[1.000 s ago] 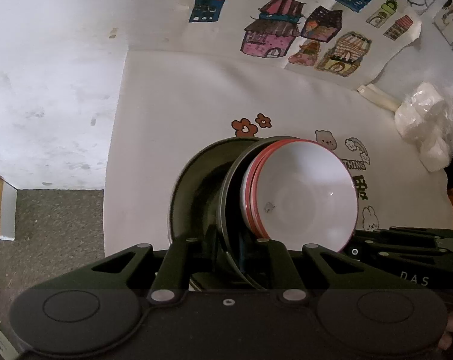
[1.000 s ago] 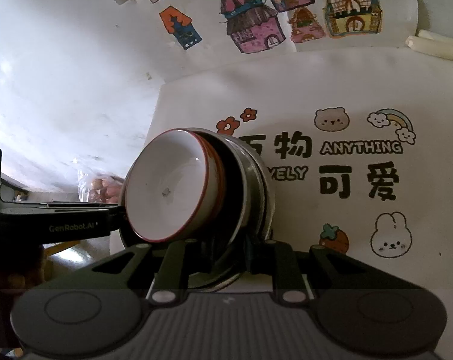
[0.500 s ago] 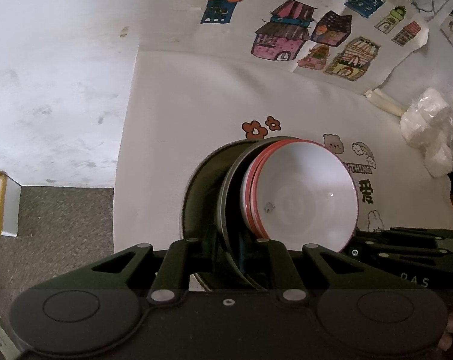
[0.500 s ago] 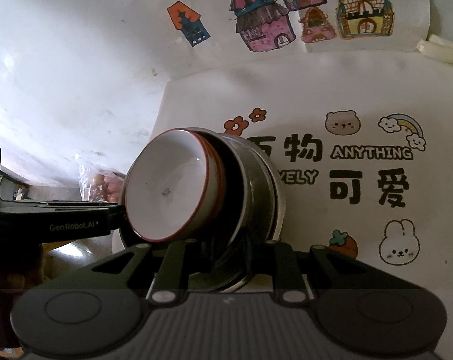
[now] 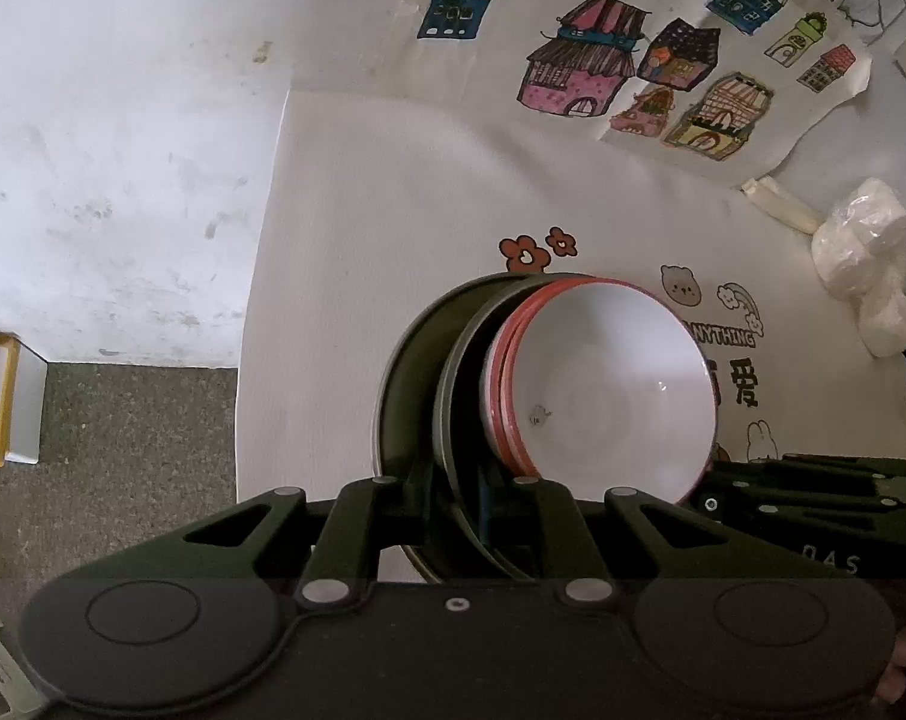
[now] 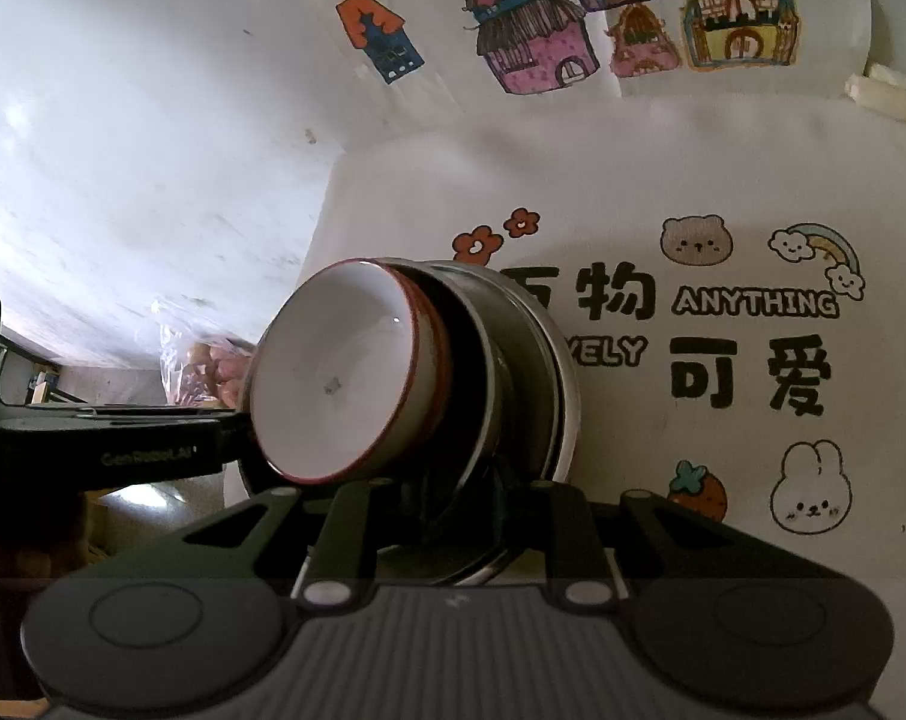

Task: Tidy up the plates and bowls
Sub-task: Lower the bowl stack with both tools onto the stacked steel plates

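A stack of dishes hangs between my two grippers above the printed white cloth. White bowls with red rims [image 5: 609, 396] nest inside dark metal plates [image 5: 417, 396]. My left gripper [image 5: 459, 516] is shut on the plates' rim from one side. My right gripper [image 6: 459, 516] is shut on the opposite rim, where the white bowl [image 6: 345, 378] and metal plates [image 6: 525, 372] show tilted. Each gripper's body shows in the other's view: the right one [image 5: 813, 498] and the left one [image 6: 105, 438].
The white cloth [image 6: 723, 192] with cartoon prints covers the table. House drawings [image 5: 633, 72] hang on the wall behind. A white plastic bag [image 5: 867, 276] lies at the far right. A bag of pinkish items [image 6: 207, 360] sits beyond the table's left edge above the floor [image 5: 123, 450].
Both grippers have carried the stack a little to the right over the cloth, with the grip unchanged.
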A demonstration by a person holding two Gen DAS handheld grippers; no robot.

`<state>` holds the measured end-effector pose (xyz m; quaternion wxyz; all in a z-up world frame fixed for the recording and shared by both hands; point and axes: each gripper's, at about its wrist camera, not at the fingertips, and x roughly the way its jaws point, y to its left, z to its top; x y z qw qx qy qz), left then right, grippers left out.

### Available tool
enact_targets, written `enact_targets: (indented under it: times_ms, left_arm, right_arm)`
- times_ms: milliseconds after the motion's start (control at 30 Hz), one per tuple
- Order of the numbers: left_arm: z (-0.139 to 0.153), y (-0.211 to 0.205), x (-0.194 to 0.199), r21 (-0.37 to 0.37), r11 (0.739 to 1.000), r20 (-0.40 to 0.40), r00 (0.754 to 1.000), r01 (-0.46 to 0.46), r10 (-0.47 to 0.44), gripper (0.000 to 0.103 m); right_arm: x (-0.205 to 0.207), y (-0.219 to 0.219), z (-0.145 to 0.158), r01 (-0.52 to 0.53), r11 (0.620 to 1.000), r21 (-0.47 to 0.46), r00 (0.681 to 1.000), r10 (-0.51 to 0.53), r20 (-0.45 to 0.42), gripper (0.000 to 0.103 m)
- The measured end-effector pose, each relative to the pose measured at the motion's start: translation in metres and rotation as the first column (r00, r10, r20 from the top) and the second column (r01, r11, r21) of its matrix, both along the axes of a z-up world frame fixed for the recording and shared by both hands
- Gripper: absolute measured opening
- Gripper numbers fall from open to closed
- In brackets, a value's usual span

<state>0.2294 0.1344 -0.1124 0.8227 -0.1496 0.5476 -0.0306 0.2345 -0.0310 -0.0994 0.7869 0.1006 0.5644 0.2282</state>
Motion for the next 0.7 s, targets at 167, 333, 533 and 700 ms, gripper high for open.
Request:
enact_targets:
  times_ms: [167,333,533,700]
  left_arm:
    - [-0.0005,-0.0009,0.0002,0.002,1.0,0.002,1.0,-0.003,0.003,0.013]
    - [-0.001,-0.002,-0.0001,0.004,1.0,0.003,1.0,-0.001,0.001,0.013]
    - [-0.0011,-0.0019,-0.0002,0.004,1.0,0.003,1.0,-0.002,0.002,0.014]
    - [-0.0027,-0.0034,0.0007,0.001,1.0,-0.004,1.0,-0.003,0.003,0.015]
  right_arm:
    - [0.0013,0.0005,-0.0019,-0.002,1.0,-0.001,1.0,0.002,-0.002,0.022]
    - [0.0018,-0.0014,-0.0017,0.004,1.0,0.0,1.0,-0.004,0.003,0.023]
    - [0.002,-0.0031,-0.0003,0.01,1.0,-0.004,1.0,-0.01,0.009,0.023]
    - [0.0019,-0.0044,0.0005,0.019,1.0,-0.005,1.0,-0.019,0.012,0.023]
